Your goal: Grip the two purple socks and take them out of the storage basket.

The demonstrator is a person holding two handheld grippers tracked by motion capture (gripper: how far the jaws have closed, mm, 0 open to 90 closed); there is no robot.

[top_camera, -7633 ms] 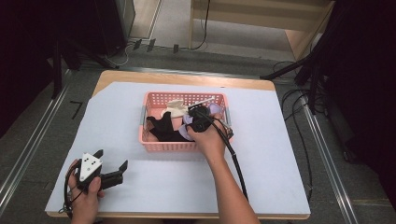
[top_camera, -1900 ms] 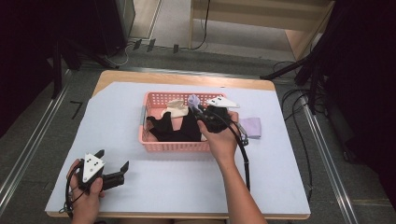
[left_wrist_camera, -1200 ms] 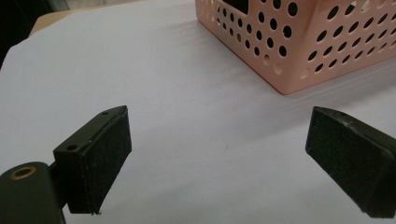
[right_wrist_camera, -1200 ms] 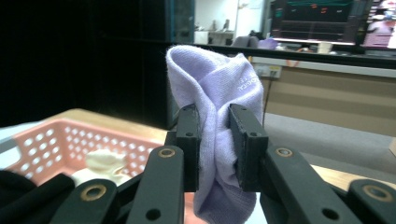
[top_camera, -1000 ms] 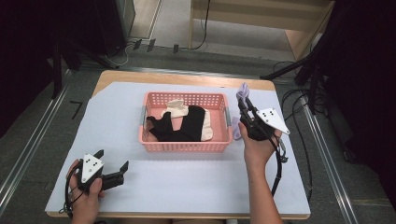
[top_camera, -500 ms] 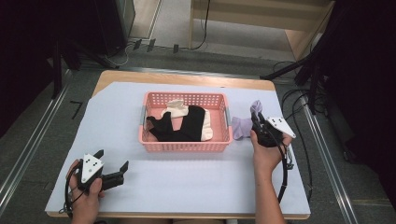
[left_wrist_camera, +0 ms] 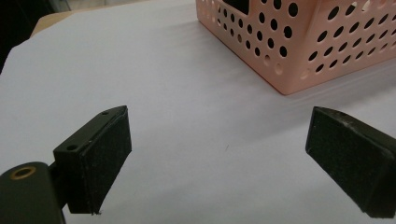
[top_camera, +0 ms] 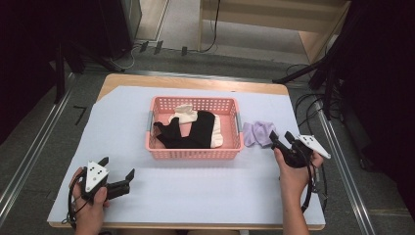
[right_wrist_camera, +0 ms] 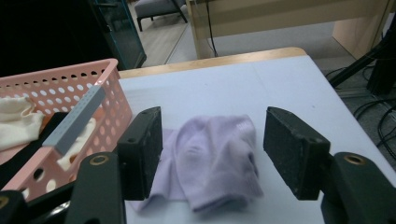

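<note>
High view: basket (top_camera: 195, 152) with black (top_camera: 195, 131) and cream socks (top_camera: 183, 111).

Wooden table (top_camera: 195, 82), top covered w/ white sheet (top_camera: 205, 186). On sheet: pink perforated basket (top_camera: 195, 152) at center-back, lilac socks (top_camera: 259, 133) crumpled just beside basket's right end. Left gripper (top_camera: 116, 182) rests on sheet near front-left corner.

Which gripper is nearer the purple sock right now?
Right. The right gripper sits open just beside the purple sock; the left gripper rests open across the table, beyond the pink basket.
</note>
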